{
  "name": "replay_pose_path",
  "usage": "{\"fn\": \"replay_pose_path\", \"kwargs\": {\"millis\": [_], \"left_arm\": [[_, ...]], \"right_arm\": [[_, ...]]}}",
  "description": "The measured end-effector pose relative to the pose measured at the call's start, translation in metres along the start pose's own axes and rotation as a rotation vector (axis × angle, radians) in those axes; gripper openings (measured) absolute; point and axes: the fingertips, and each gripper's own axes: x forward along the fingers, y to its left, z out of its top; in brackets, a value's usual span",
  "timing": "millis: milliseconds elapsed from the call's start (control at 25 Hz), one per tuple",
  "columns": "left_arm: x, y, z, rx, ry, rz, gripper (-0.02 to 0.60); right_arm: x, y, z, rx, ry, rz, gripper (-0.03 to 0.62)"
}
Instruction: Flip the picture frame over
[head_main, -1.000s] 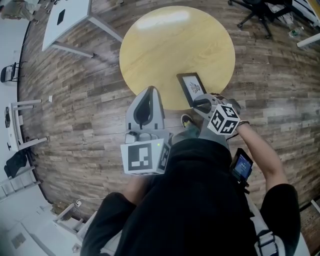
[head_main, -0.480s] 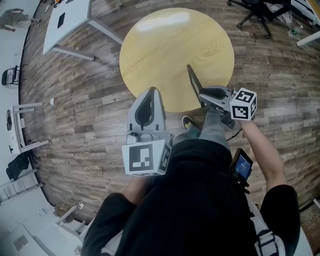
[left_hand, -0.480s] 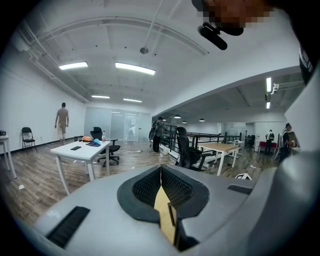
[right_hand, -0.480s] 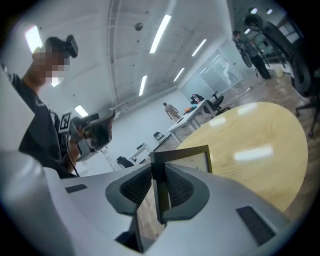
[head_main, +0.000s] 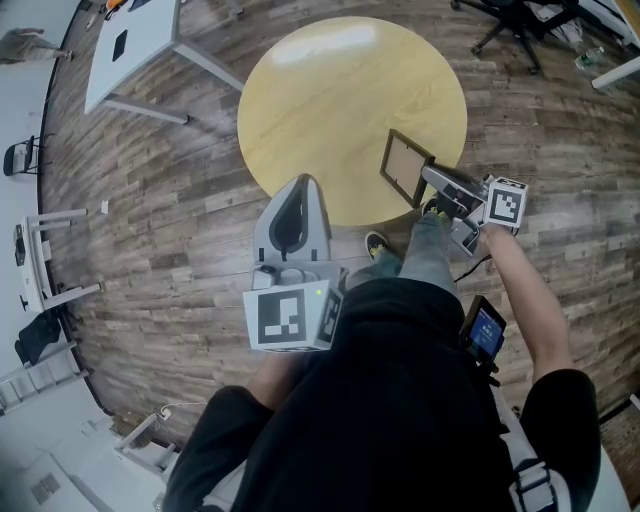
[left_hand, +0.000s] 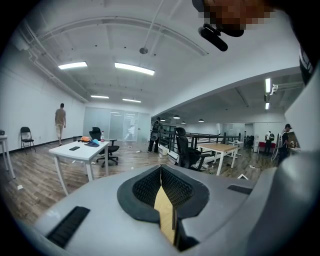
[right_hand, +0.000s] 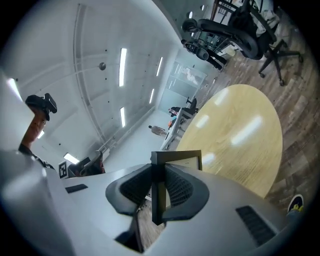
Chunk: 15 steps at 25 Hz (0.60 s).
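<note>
The picture frame (head_main: 405, 168) is a thin dark frame. It hangs in the air over the near right edge of the round yellow table (head_main: 340, 90), with its brown back turned toward me. My right gripper (head_main: 428, 178) is shut on the frame's edge, and in the right gripper view the frame (right_hand: 176, 158) stands upright between the pads of the right gripper (right_hand: 158, 187). My left gripper (head_main: 303, 182) stays near my body, short of the table's front edge, shut and holding nothing. In the left gripper view, the pads of the left gripper (left_hand: 160, 172) meet.
A white table (head_main: 130, 40) stands at the far left and an office chair (head_main: 510, 20) at the far right, both on wooden flooring. My shoe (head_main: 377, 243) shows under the table's near edge. A phone (head_main: 484, 332) is strapped to my right forearm.
The frame lay face up on the table a second ago. The right gripper has lifted it, rolled it through edge-on, and carried it slightly right, so its back now shows. The left gripper has not moved.
</note>
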Motion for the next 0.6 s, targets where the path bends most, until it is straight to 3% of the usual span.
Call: {"fn": "replay_pose_path", "kwargs": {"millis": [320,600], "left_arm": [[-0.003,-0.003,-0.004,-0.011,-0.02,-0.029,0.023],[0.0,-0.004,-0.007,-0.018,-0.013,-0.03,0.023]], "right_arm": [[-0.011,-0.034,-0.006,0.111,-0.02,-0.085,0.086],[-0.027,-0.078,-0.031,0.112,0.085,-0.317,0.078]]}}
